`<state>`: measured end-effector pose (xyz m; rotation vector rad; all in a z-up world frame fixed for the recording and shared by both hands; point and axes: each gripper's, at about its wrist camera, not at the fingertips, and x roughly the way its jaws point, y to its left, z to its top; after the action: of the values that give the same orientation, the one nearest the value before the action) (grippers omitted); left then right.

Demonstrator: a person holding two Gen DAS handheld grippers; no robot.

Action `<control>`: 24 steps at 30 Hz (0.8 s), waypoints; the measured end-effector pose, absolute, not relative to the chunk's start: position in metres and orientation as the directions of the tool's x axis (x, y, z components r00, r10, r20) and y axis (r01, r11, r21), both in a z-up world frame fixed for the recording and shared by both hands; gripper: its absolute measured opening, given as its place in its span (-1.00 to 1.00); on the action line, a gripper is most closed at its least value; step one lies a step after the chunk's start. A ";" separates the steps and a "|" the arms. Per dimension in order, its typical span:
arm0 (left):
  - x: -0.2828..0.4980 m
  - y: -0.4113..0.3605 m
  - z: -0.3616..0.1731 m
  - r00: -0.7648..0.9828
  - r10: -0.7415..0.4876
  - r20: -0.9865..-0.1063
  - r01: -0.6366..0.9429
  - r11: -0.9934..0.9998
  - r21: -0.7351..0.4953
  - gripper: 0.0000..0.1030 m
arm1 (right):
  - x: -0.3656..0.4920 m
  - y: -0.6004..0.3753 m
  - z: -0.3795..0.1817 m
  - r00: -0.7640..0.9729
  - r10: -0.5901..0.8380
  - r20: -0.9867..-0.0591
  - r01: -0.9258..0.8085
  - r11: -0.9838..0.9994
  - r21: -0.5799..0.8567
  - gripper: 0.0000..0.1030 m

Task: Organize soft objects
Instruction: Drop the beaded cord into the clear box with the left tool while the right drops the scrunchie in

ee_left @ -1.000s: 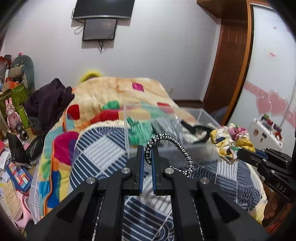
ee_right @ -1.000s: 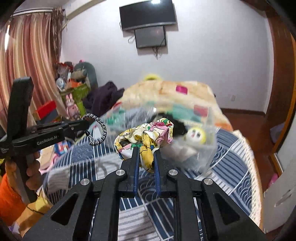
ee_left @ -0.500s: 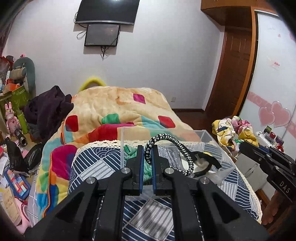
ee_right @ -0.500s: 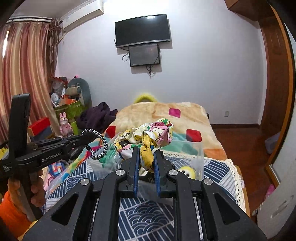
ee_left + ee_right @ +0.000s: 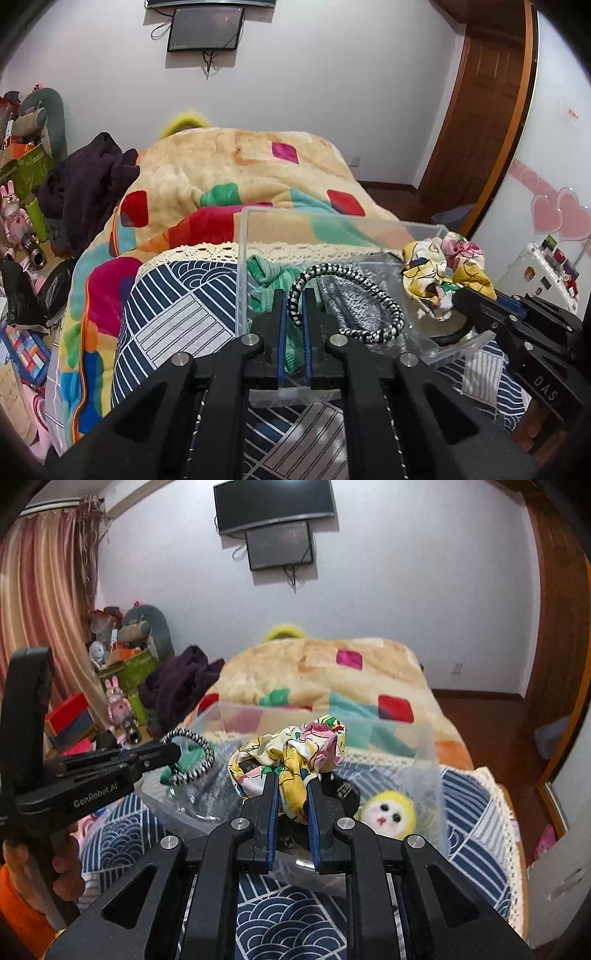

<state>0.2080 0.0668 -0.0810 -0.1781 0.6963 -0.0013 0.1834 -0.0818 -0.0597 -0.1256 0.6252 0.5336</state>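
Left wrist view: left gripper (image 5: pixel 294 310) is pinching black-white hair tie (image 5: pixel 347 299), jaws narrow, over clear bin (image 5: pixel 332 221).
Right gripper (image 5: pixel 290 794): is clamping floral scrunchie (image 5: pixel 291 749) above bin.
Tip: lowering inside walls before releasing.

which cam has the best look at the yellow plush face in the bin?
Right wrist. The plush faces that camera through the clear bin wall, eyes and mouth plain, just right of the right gripper, which holds the scrunchie. In the left wrist view the plush is not visible; that scrunchie and gripper cover that end of the bin.
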 end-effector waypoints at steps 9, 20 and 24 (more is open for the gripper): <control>0.197 0.060 -0.080 0.754 -0.090 -0.651 -0.024 0.986 -0.164 -0.45 | 0.180 -0.083 -0.061 0.670 0.414 -0.616 -0.511 0.859 0.022 -0.32; 0.154 0.051 -0.047 0.818 -0.096 -0.568 0.021 0.990 -0.137 -0.36 | 0.161 -0.100 -0.039 0.710 0.418 -0.566 -0.501 0.865 0.011 -0.03; 0.136 0.043 -0.026 0.854 -0.093 -0.512 0.036 0.992 -0.120 -0.36 | 0.145 -0.106 -0.019 0.748 0.428 -0.508 -0.500 0.866 -0.006 -0.03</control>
<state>0.1362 0.0430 -0.0259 -0.1073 0.5428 -0.0681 0.1449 -0.1065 -0.0190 -0.1447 0.5192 0.5091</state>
